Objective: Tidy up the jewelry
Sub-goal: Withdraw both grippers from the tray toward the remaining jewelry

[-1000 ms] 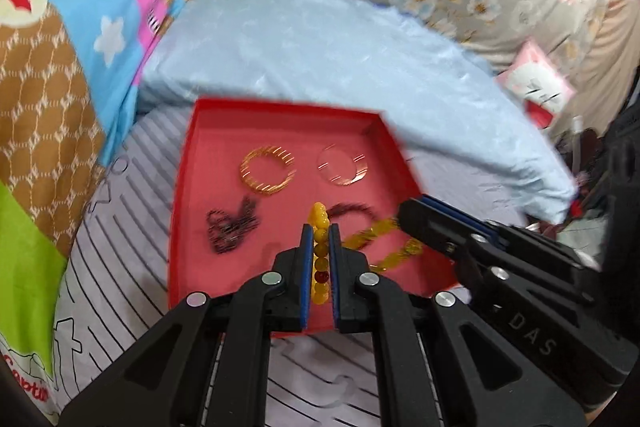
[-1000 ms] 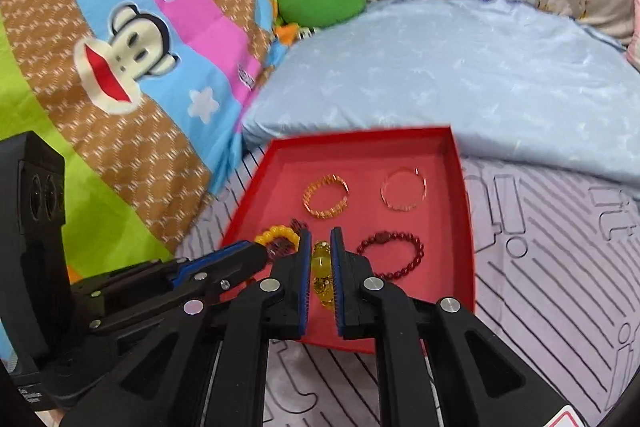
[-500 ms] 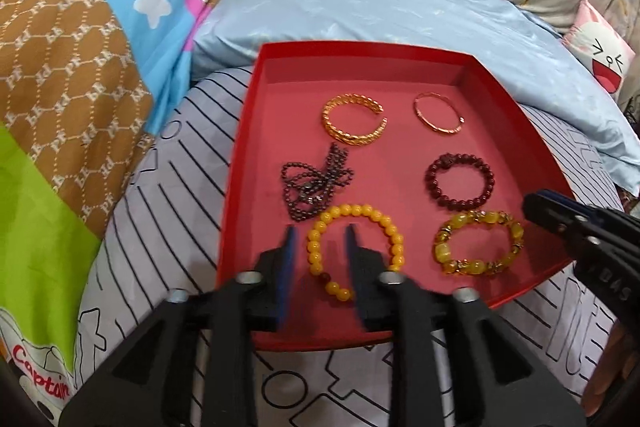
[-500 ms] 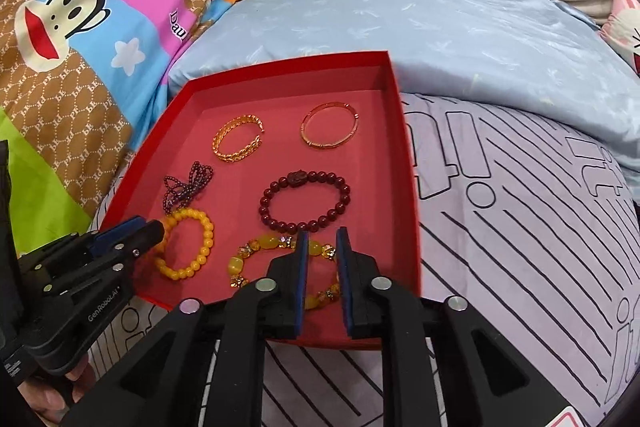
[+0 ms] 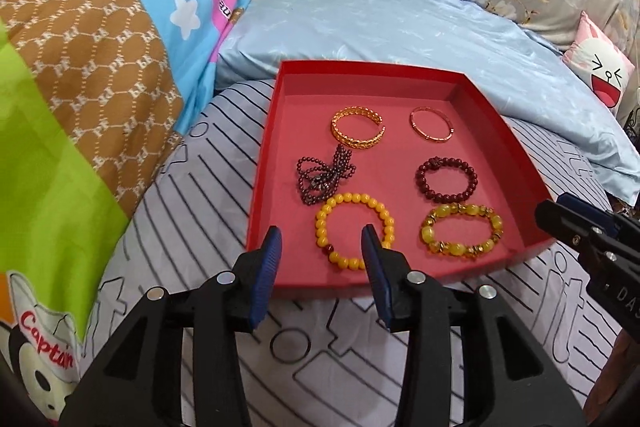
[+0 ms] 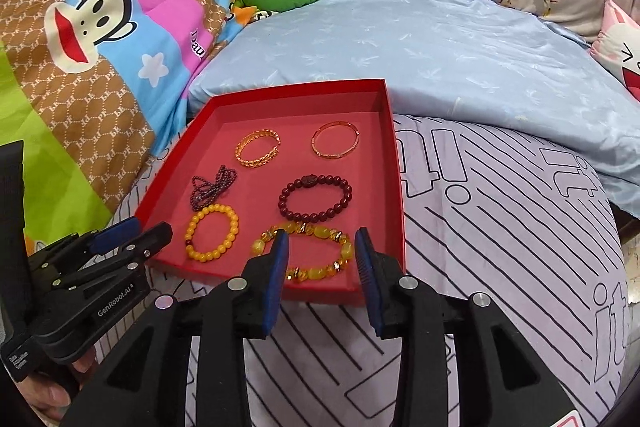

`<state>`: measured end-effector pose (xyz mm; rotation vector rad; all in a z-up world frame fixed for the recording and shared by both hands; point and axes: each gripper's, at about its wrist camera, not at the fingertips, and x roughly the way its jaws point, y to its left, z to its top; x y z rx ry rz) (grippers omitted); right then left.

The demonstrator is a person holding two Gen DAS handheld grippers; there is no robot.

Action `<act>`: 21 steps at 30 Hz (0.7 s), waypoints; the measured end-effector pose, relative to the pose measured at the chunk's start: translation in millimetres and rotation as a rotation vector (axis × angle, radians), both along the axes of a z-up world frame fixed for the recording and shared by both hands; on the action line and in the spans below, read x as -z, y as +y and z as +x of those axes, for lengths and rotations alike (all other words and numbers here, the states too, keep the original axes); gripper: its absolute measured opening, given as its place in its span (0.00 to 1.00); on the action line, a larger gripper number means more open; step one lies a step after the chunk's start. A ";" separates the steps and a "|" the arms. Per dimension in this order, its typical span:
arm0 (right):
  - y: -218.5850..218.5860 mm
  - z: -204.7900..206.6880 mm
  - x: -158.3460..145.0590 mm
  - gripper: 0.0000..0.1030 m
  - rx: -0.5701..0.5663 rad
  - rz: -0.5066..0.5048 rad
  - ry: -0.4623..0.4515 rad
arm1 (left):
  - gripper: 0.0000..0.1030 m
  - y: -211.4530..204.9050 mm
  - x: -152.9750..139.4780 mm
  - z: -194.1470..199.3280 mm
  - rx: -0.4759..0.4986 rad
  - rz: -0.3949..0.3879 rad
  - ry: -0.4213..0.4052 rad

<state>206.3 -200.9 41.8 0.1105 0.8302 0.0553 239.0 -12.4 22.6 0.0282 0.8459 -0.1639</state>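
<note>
Both grippers gaped wide, holding nothing — left gripper (image 5: pixel 322 243) just short of the yellow round-bead bracelet (image 5: pixel 354 229), right gripper (image 6: pixel 321 251) before the amber chunky-bead bracelet (image 6: pixel 303 251) — both in the shallow red cardboard tray (image 5: pixel 500 131).

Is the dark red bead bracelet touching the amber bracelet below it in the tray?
Apart. The right wrist view shows a strip of tray floor between the dark red bead bracelet and the amber bracelet.
</note>
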 end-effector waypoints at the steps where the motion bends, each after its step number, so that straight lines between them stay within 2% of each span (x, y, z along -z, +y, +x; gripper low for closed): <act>1: 0.3 -6.3 -1.1 0.33 -0.001 -0.003 -0.003 | 0.38 1.8 -2.1 -4.8 -0.001 -0.003 -0.003; 10: -1.9 -57.5 2.5 0.33 0.002 0.002 0.014 | 0.40 16.7 -7.8 -46.8 -0.014 -0.028 -0.002; 21: -6.2 -115.4 17.7 0.33 0.011 0.008 0.050 | 0.41 15.8 15.7 -113.3 0.048 -0.026 0.076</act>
